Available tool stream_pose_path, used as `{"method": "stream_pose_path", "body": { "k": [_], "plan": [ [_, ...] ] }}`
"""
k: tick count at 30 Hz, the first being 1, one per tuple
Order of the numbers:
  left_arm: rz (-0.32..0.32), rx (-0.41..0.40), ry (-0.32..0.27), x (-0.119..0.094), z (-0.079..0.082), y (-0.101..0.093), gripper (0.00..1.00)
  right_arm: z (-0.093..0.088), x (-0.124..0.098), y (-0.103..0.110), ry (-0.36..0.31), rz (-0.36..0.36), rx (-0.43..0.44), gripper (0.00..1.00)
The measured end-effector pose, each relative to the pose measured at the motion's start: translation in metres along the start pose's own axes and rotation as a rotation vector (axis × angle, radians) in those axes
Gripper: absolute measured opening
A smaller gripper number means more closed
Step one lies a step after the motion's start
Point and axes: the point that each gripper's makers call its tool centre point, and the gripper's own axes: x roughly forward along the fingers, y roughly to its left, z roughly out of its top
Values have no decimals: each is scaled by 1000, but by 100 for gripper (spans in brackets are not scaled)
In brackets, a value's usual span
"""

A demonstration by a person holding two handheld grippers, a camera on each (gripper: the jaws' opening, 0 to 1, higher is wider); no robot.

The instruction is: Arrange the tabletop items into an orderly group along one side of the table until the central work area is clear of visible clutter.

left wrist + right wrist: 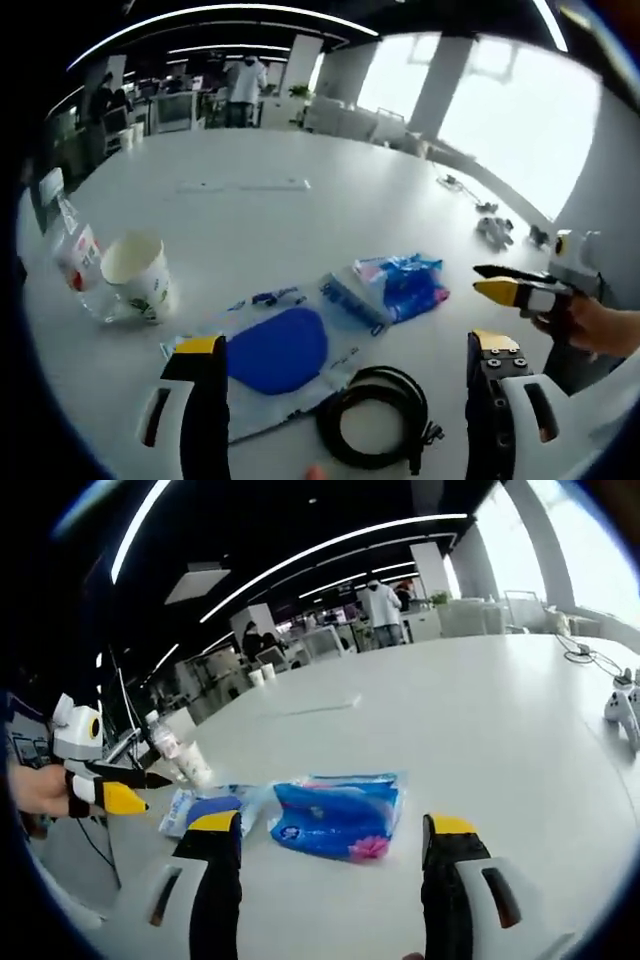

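Hovering unclenched and empty, the left gripper (345,365) and right gripper (330,845) have hardly begun: cup (137,275), bottle (74,252), blue pouch (275,350), cable (380,417) and packet (338,814) lie mid-table (300,215), ungrouped.

In your left gripper view the plastic bottle (75,255) stands partly behind the paper cup (137,277) and its label print is too small to read, while the blue oval pad (275,350) has its lower left edge covered by your own left jaw and the coiled black cable (378,417) runs under the right jaw. In your right gripper view the blue packet (338,815) carries print too blurred to make out. There the bottle (163,740) and cup (194,764) are tiny, and the white items at the right edge (624,708) are cut off by the rim.
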Motion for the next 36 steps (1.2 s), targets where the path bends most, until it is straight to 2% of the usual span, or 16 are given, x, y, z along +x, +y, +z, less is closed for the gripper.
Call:
{"method": "stream_pose_path", "body": {
  "k": [3,7,12,21,29,36],
  "plan": [
    [4,-8,-17,-10,-2,9,96,-5,4,8,16,-4,0,71],
    [12,-20,8,-18,-12,22,94,-2,6,27,13,6,-5,70],
    [45,-63,8,-34,-27,46,93,0,14,47,21,29,-29,69],
    [76,-114,25,-50,-48,70,90,-2,22,76,38,62,-51,67],
    [81,-162,31,-51,-55,79,86,-3,25,86,53,80,-56,65],
    [75,-225,39,-47,-60,81,79,-8,34,96,91,119,-47,58]
  ]
}}
